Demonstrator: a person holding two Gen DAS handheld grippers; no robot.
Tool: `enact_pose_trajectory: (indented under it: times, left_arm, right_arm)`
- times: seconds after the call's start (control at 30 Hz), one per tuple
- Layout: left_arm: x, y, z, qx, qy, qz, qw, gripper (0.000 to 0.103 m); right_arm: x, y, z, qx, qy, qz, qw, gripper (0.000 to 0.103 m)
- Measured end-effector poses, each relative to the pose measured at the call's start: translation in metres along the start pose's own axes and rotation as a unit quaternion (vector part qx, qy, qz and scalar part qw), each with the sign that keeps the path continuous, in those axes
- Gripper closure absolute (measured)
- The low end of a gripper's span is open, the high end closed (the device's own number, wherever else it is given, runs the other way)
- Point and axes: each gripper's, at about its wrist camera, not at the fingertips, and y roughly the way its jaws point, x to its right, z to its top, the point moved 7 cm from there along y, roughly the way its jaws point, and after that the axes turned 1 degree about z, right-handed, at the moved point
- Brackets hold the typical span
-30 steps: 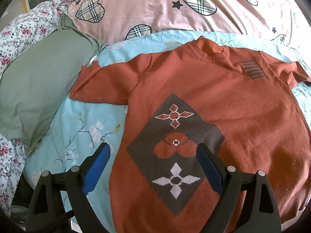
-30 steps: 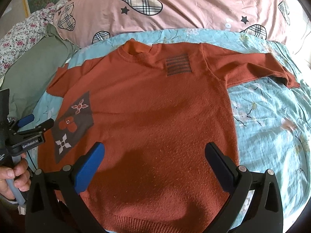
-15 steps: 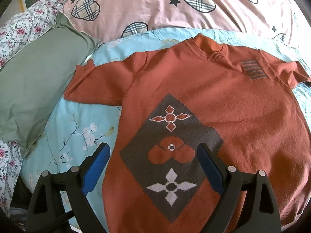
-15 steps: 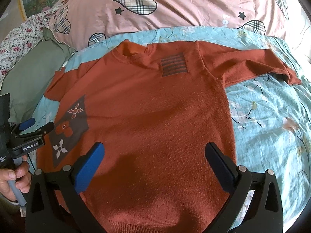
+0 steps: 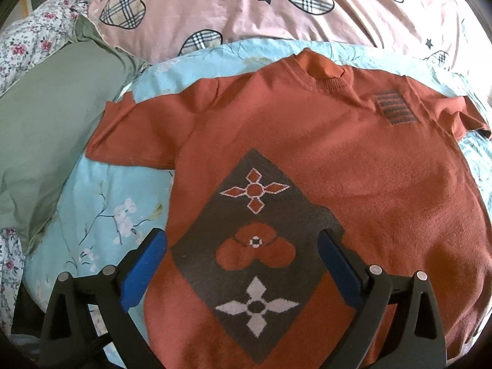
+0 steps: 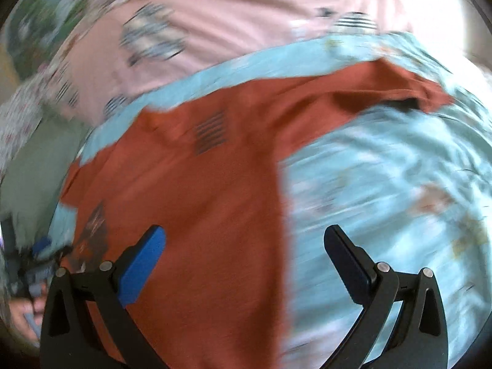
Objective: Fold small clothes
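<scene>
The left tool (image 5: 243,264) hangs released over the lower front of the sweater (image 5: 323,160), its blue-padded fingers spread wide on either side of the grey diamond patch (image 5: 255,255) and gripping nothing. The right tool (image 6: 246,261) is released too, fingers wide apart; its view is badly smeared, so fine detail there is lost, but it looks down on the sweater's side edge where the cloth meets the blue sheet (image 6: 384,200).

The sweater lies face up and nearly flat on the bed, collar toward the top of the frame, just below the pink quilt (image 5: 246,9). One sleeve (image 5: 135,141) reaches out at middle left in the left view, its cuff just beside the green pillow (image 5: 52,117). The other sleeve (image 6: 384,92) stretches to the upper right of the right view, its end slightly rumpled.

No fold looks started yet, so the step in hand seems to be picking where to take hold. To do it well, I would have each tool take a sleeve near the shoulder seam rather than at the loose cuff, pinch only the sweater and not the sheet beneath, and lay both sleeves inward across the chest before doubling the body. The knit looks soft and likely to sag, so a low, slow carry would probably keep the edges straight.
</scene>
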Motion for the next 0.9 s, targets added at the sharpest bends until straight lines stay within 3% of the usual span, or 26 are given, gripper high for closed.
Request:
enact_pose_trajectory:
  times: [0.07,0.13,0.3,0.43,0.57,0.6,0.63,0.7,0.77,0.9]
  left_arm:
    - [0.005,0.004,0.002,-0.003,0.006,0.002,1.0000,0.004]
    - [0.013,0.009,0.003,-0.006,0.013,0.000,0.9999,0.003]
    - [0.027,0.023,0.003,-0.019,0.026,-0.003,0.9995,0.002]
    - [0.031,0.037,0.002,-0.037,0.030,0.003,0.9989,0.002]
    - [0.031,0.050,0.002,-0.053,0.024,0.010,0.9983,0.002]
    - [0.031,0.052,0.003,-0.054,0.021,0.009,0.9983,0.002]
    - [0.031,0.054,0.003,-0.055,0.019,0.009,0.9982,0.002]
    - [0.030,0.057,0.004,-0.058,0.019,0.007,0.9981,0.002]
    - [0.029,0.058,0.004,-0.057,0.020,0.006,0.9981,0.002]
    - [0.029,0.058,0.004,-0.055,0.016,-0.005,0.9984,0.002]
  right_arm:
    - [0.041,-0.002,0.022,0.015,0.042,-0.013,0.999,0.002]
    - [0.083,0.002,0.045,0.022,0.073,-0.046,0.996,0.010]
    - [0.189,0.020,0.111,0.063,0.163,-0.099,0.980,0.021]
    - [0.256,0.045,0.146,0.077,0.234,-0.110,0.963,0.031]
    - [0.294,0.067,0.166,0.086,0.272,-0.109,0.952,0.042]
    - [0.296,0.070,0.171,0.089,0.268,-0.114,0.953,0.059]
    - [0.295,0.073,0.174,0.083,0.268,-0.109,0.954,0.092]
    - [0.281,0.069,0.179,0.096,0.262,-0.084,0.957,0.095]
    - [0.239,0.055,0.188,0.118,0.209,-0.055,0.969,0.095]
    - [0.131,0.043,0.193,0.117,0.104,0.014,0.988,0.095]
